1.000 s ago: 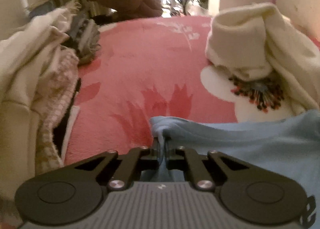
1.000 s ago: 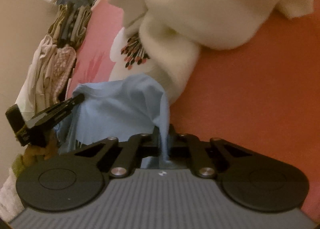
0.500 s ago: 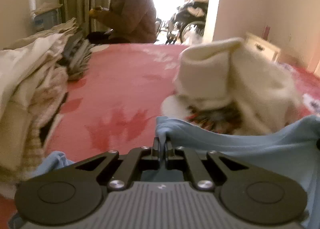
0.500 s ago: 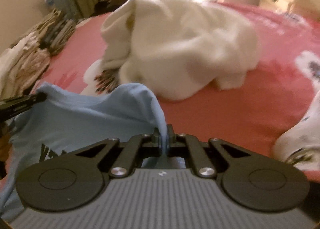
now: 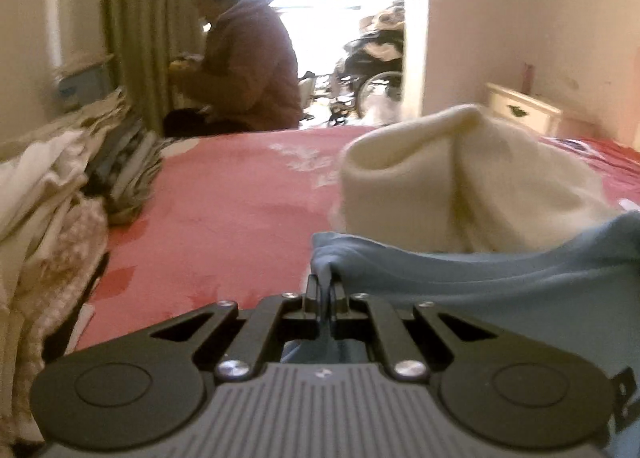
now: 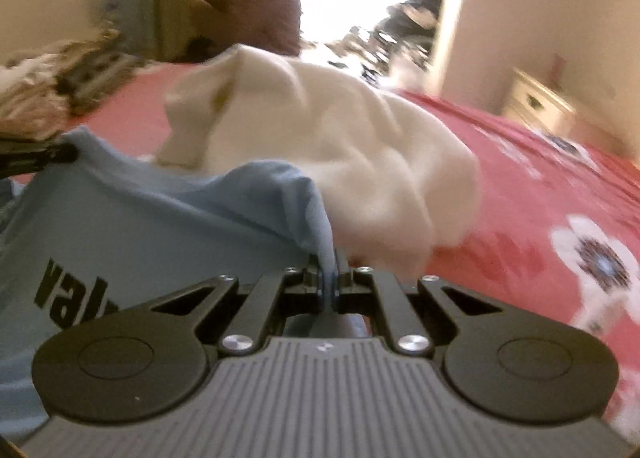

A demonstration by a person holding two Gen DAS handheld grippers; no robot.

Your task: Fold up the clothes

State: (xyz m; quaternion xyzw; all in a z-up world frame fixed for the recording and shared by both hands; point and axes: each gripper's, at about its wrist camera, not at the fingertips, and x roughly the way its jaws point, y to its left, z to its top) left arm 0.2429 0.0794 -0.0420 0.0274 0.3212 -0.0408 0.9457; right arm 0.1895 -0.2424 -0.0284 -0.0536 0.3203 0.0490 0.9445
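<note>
Left wrist view: nearest, the left gripper has its jaws pinched tight on one corner of a light blue T-shirt, which stretches away to the right. In the right wrist view, the right gripper likewise clamps another edge of the same shirt, with black lettering showing on the fabric; the shirt hangs spread between the two grippers above a red floral bedspread. Just behind it lies one crumpled cream garment. Along the bed's left side sit two piles of clothes. Farther off, one person sits by a curtain, with one white nightstand at right.
</note>
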